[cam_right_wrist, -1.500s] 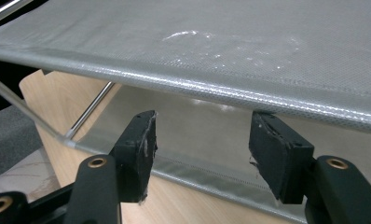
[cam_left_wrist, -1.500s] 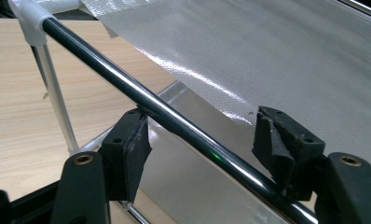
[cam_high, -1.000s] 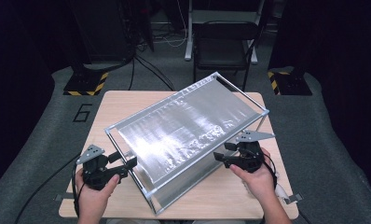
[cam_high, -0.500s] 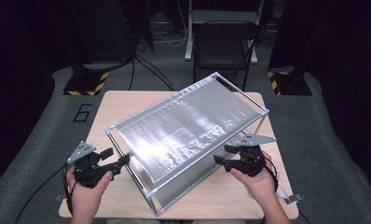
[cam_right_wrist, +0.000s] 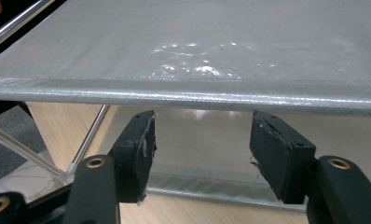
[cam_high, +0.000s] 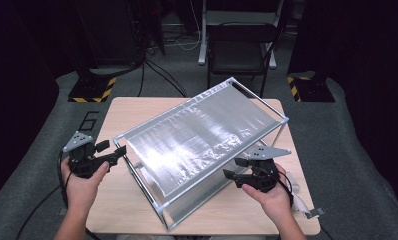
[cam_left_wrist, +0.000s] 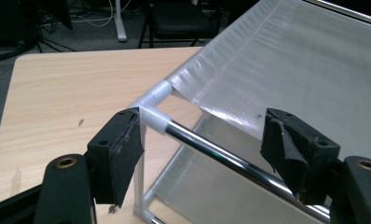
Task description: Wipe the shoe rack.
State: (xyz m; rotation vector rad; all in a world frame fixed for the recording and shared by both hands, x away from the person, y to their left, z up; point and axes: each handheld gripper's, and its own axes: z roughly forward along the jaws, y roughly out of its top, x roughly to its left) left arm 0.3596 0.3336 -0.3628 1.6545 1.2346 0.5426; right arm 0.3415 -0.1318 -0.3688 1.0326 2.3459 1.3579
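A metal-framed rack [cam_high: 202, 135] with silvery mesh shelves stands slantwise on the wooden table [cam_high: 137, 110]. My left gripper [cam_high: 113, 150] is open beside the rack's left corner. In the left gripper view a chrome rod [cam_left_wrist: 221, 156] and its white corner joint [cam_left_wrist: 153, 112] lie between the wide jaws of the left gripper [cam_left_wrist: 207, 149], and the pads do not press on them. My right gripper [cam_high: 233, 168] is open at the rack's long near side. In the right gripper view the right gripper [cam_right_wrist: 207, 154] sits just under the top sheet's hem [cam_right_wrist: 183, 98], facing the lower shelf [cam_right_wrist: 197, 130]. Nothing is held.
A black chair [cam_high: 237, 45] stands behind the table. Two black stands with yellow-striped feet [cam_high: 92, 90] [cam_high: 307, 87] flank it on the grey floor. A small metal bracket [cam_high: 312, 212] lies at the table's near right corner. Bare tabletop shows left of the rack.
My left hand has drawn leftward and farther up the table's left side, towards the rack's left corner. The right hand and the rack have kept still.
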